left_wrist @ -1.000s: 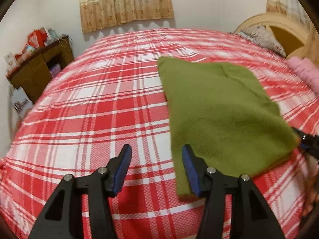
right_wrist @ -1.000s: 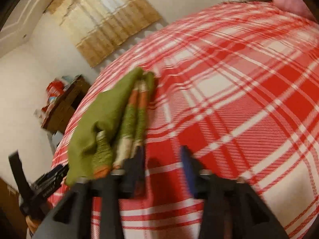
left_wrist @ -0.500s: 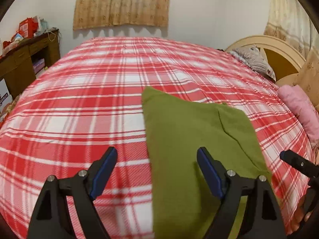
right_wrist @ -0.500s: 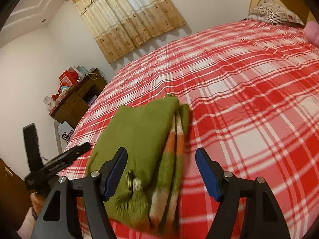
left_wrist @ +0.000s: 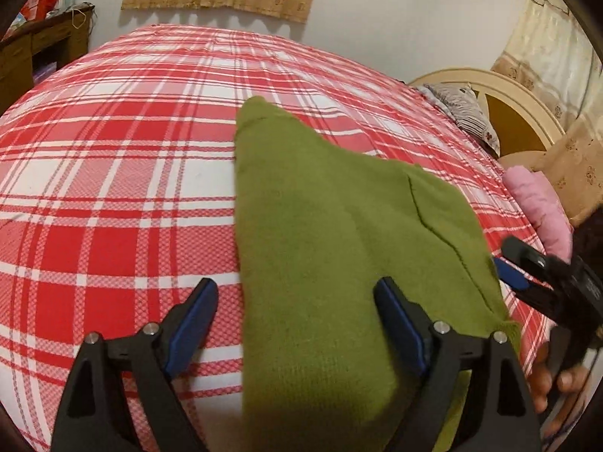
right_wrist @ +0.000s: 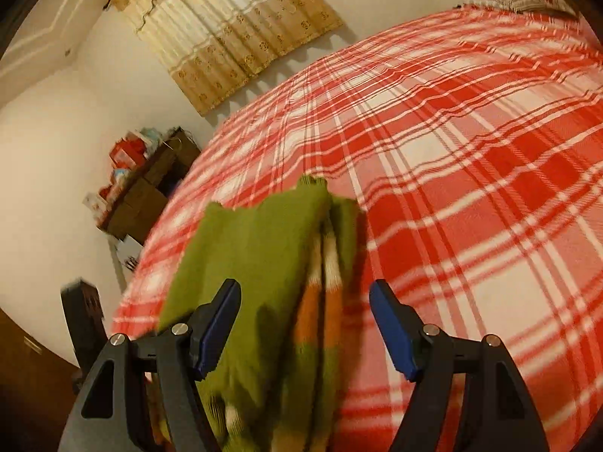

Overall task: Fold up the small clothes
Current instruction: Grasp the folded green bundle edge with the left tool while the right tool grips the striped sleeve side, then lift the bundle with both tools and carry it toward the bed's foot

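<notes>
On the bed (left_wrist: 113,173), under both of your tools, lies one folded green garment (left_wrist: 324,241).

Left tongs (left_wrist: 297,324): spread wide, having just been opening. Nothing pinched. Your blue pads (left_wrist: 192,324) straddle the garment's left edge, one over the bedspread, the other over green cloth; whether they brush the fabric cannot be told.

Right tongs (right_wrist: 305,324): spread, having opened a little more. Nothing pinched. They sit over the garment's striped edge, the left pad above green knit, the right above the bedspread. From the left camera you see this tool at the garment's right edge, your hand (left_wrist: 557,380) gripping its handle.

Garment: fuzzy, felted knit, olive green, folded into a flat, roughly four-sided slab with one corner pointing away from you. A seam runs diagonally across its right part. The stacked layers along one side show orange and cream bands (right_wrist: 320,301).

Bedspread: woven cotton-like cloth, red, pink and white plaid, pulled smooth.

Also in view: pink rolled bundle (left_wrist: 535,207), soft; curved cream headboard (left_wrist: 527,105); striped pillow (left_wrist: 467,113); tan patterned curtain (right_wrist: 233,26); dark wooden cabinet (right_wrist: 150,192) cluttered on top.
</notes>
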Demonstrator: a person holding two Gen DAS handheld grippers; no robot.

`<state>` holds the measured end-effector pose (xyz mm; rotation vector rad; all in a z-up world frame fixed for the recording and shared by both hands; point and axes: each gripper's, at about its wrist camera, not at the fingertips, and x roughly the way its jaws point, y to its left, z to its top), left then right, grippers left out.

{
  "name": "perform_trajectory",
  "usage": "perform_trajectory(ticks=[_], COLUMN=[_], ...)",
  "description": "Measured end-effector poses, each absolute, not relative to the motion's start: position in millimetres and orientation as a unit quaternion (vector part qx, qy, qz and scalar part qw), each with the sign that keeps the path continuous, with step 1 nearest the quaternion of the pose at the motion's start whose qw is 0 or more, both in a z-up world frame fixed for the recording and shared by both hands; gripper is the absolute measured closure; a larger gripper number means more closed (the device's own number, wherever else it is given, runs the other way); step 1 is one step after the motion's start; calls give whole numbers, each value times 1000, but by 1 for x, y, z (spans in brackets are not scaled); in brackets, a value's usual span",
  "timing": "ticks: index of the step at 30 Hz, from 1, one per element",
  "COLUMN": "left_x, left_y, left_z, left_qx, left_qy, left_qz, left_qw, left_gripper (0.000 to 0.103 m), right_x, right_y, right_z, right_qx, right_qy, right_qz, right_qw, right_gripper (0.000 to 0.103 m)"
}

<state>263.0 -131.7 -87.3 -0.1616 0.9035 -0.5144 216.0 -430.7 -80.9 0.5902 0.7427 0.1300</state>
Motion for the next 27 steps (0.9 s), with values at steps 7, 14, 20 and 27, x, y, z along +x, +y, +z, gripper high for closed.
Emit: perform_trajectory(ticks=[7, 14, 20, 27], left_x=[265, 265, 266, 251], left_y=[-126, -128, -139, -144], left_z=[-89, -91, -88, -70], left_qx=[-92, -112, -87, -41], left_qy=[428, 425, 426, 442], left_qz=[-268, -303, -289, -261], left_qw=[858, 845, 853, 857], left_gripper=[15, 27, 35, 60], right_x=[224, 224, 224, 206], right_y=[-413, -393, -378, -358], right_z=[-104, -106, -100, -76], right_qx=[310, 241, 195, 172], right_qy=[378, 367, 378, 380], right_qz=[134, 127, 95, 87], right_qw=[862, 889, 900, 905], right_gripper=[29, 30, 36, 68])
